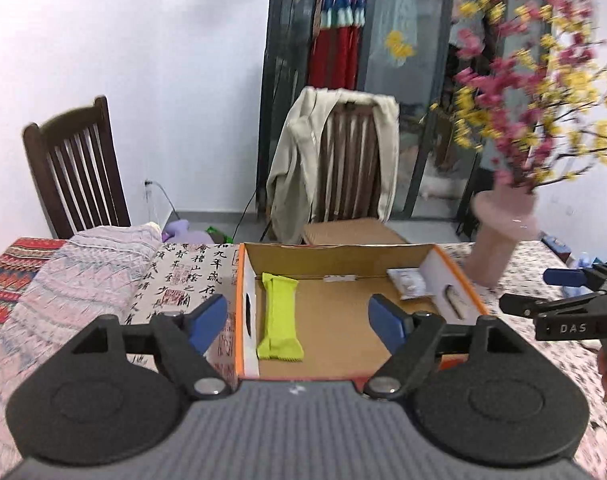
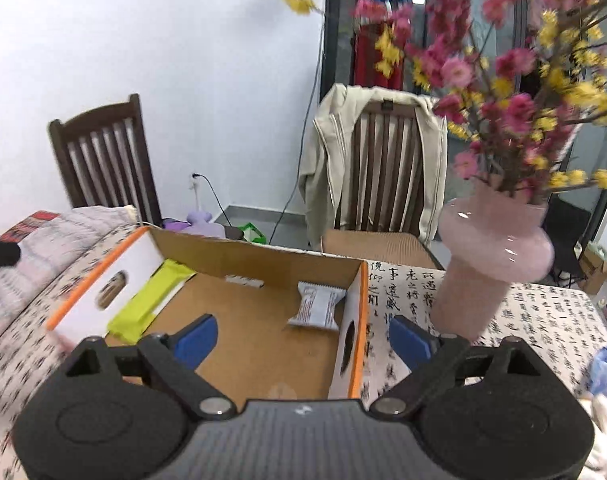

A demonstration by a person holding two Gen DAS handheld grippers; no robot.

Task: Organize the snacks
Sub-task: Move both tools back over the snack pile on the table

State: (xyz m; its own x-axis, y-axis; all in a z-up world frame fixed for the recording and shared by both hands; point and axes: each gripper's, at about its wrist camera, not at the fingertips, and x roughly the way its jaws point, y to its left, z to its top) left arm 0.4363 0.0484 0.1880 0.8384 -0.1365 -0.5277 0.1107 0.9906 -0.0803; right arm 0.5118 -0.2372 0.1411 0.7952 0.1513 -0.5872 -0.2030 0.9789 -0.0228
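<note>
An open cardboard box (image 1: 343, 256) with orange-edged white ends stands on the table; it also shows in the right wrist view (image 2: 263, 254). A yellow-green snack bar (image 1: 280, 318) lies along its left wall, also visible from the right (image 2: 147, 304). A white snack packet (image 1: 408, 283) lies at its right end (image 2: 317, 306). My left gripper (image 1: 299, 326) is open and empty above the box's near left part. My right gripper (image 2: 301, 340) is open and empty above the box's near right wall; it shows in the left wrist view (image 1: 559, 296).
A pink vase (image 2: 491, 256) of pink and yellow flowers (image 2: 503, 64) stands right of the box, also seen in the left wrist view (image 1: 499, 240). A folded cloth (image 1: 79, 276) lies left. Two wooden chairs (image 1: 75, 172) (image 2: 383, 164) stand behind the table.
</note>
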